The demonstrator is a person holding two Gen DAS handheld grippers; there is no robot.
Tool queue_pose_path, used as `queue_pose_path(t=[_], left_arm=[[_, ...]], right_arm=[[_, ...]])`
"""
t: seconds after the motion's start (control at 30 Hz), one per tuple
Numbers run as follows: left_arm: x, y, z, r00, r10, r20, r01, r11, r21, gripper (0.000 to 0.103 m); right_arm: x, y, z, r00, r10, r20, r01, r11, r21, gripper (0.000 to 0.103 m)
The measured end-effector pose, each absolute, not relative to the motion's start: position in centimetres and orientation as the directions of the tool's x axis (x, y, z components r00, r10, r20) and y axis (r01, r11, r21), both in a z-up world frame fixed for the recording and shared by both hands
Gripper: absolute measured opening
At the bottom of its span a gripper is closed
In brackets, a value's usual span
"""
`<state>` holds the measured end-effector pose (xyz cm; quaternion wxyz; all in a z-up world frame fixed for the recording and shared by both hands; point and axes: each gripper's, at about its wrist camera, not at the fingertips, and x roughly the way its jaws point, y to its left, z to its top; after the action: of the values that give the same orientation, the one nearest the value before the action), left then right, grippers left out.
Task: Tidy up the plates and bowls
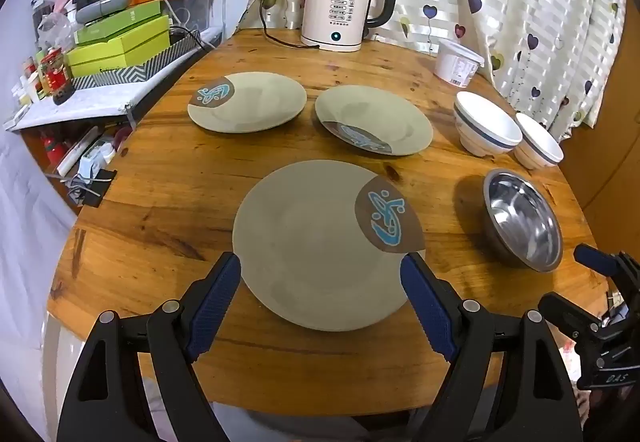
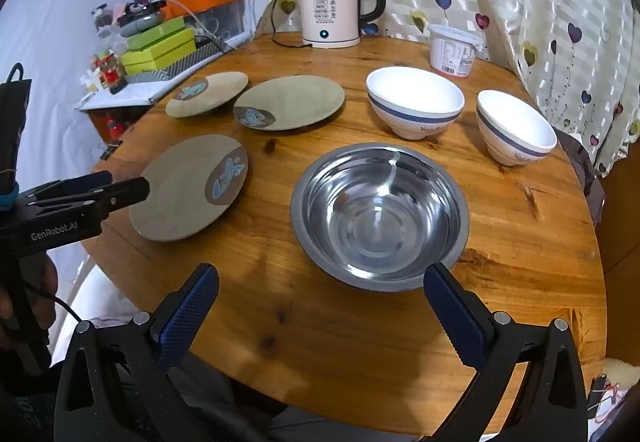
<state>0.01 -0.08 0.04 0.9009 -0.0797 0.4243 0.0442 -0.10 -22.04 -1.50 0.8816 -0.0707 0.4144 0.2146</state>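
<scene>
Three grey-green plates with a brown and blue corner mark lie on the round wooden table [image 1: 168, 202]. The near plate [image 1: 316, 246] sits right in front of my left gripper [image 1: 320, 266], which is open with a blue finger at each side of the plate's near rim, above it. The other plates [image 1: 248, 100] [image 1: 372, 118] lie farther back. A steel bowl [image 2: 380, 214] sits ahead of my right gripper [image 2: 320, 278], open and holding nothing. Two white bowls with a blue band [image 2: 414, 102] [image 2: 514, 126] stand behind it.
An electric kettle [image 1: 344, 2] with its cord stands at the table's back edge, a white plastic tub [image 1: 456, 62] to its right. A heart-print curtain [image 1: 520, 2] hangs behind. A cluttered shelf with green boxes [image 1: 120, 42] borders the table's left side.
</scene>
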Motion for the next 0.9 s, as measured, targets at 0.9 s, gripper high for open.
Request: queue_pose_path(t=[0.9], left_arm=[[-0.78,0.23,0.36,0.625,0.028,-0.780,-0.154,0.984,-0.088,0.082]], right_arm=[[-0.26,-22.67,-0.94,0.572,0.354,-0.740,-0.442,0.893,0.086,0.103]])
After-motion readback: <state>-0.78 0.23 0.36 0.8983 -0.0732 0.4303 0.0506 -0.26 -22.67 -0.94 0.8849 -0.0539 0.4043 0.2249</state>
